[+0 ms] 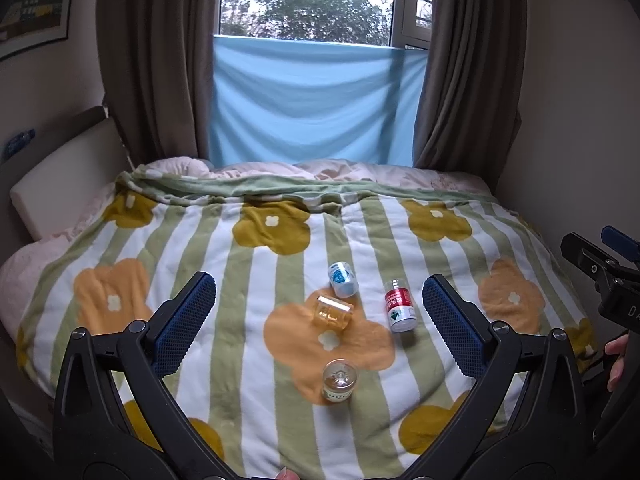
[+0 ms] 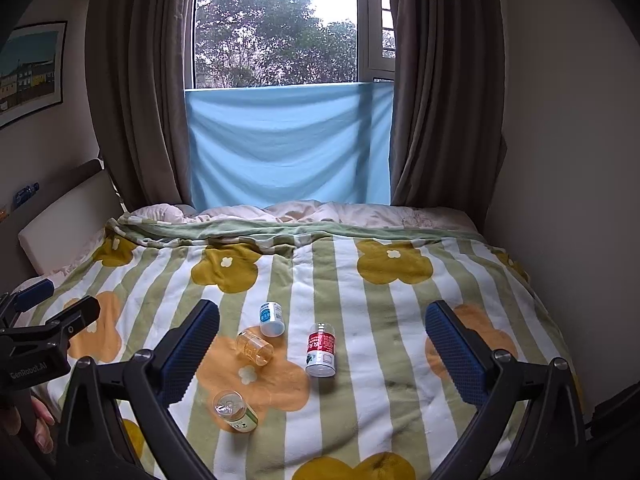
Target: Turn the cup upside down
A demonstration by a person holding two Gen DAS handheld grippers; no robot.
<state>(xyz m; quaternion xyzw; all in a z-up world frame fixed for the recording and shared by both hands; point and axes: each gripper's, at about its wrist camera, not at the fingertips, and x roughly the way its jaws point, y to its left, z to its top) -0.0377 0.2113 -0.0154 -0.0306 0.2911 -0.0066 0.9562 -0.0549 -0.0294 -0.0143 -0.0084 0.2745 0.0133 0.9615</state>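
Observation:
Several small cups rest on the striped flower blanket. An amber clear cup lies on its side. Behind it a white cup with a blue label leans. A red-labelled cup stands slightly tilted to the right. Nearest, a clear cup with a green label lies with one round end towards me. My left gripper hovers open above the near blanket, holding nothing. My right gripper is likewise open and holds nothing.
The bed fills the room between a padded headboard on the left and a wall on the right. Brown curtains and a blue cloth hang at the far end. A hand grips the right tool.

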